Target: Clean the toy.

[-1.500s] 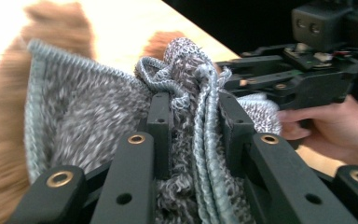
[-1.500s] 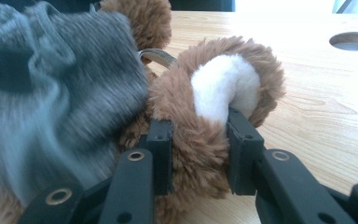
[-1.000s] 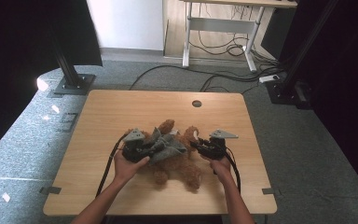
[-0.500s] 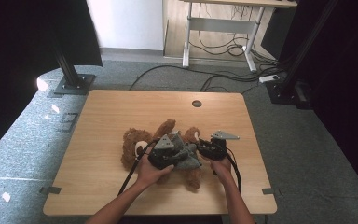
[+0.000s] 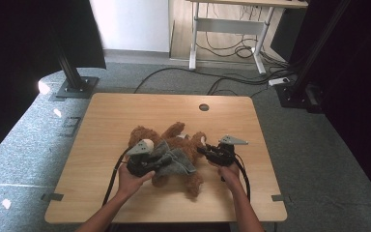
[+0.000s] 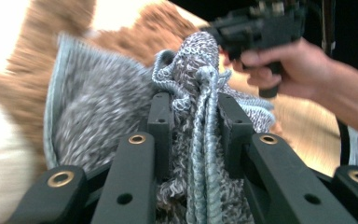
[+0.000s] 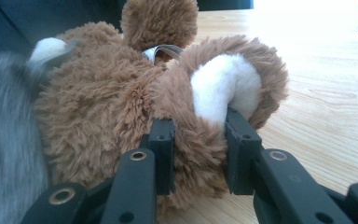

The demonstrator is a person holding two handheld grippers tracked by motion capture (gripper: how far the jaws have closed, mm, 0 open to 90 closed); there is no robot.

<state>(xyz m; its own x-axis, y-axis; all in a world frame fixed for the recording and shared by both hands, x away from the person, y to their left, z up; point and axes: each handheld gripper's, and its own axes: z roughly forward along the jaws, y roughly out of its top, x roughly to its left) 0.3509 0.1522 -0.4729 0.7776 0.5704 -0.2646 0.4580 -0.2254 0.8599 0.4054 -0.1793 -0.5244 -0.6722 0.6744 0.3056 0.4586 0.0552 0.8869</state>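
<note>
A: So, biggest thing first: the wooden table [image 5: 125, 111], and lying mid-table a brown teddy bear [image 5: 183, 145] with a grey knitted garment [image 5: 174, 159] draped over its body. Looks like the dressing step to me.

B: Yeah. The left gripper [image 6: 196, 116] has its jaws pinched on a bunched fold of that knit, edge cord and all. The right gripper [image 7: 198, 135] is clamped on a furry limb with a white pad, pinning the bear to the table.

A: Next move, I'd guess, calls for dragging the knit further along the body while the right keeps the bear from sliding. Fabric could snag on the fur.

B: Any labels or writing?

A: None I can read anywhere.
</note>
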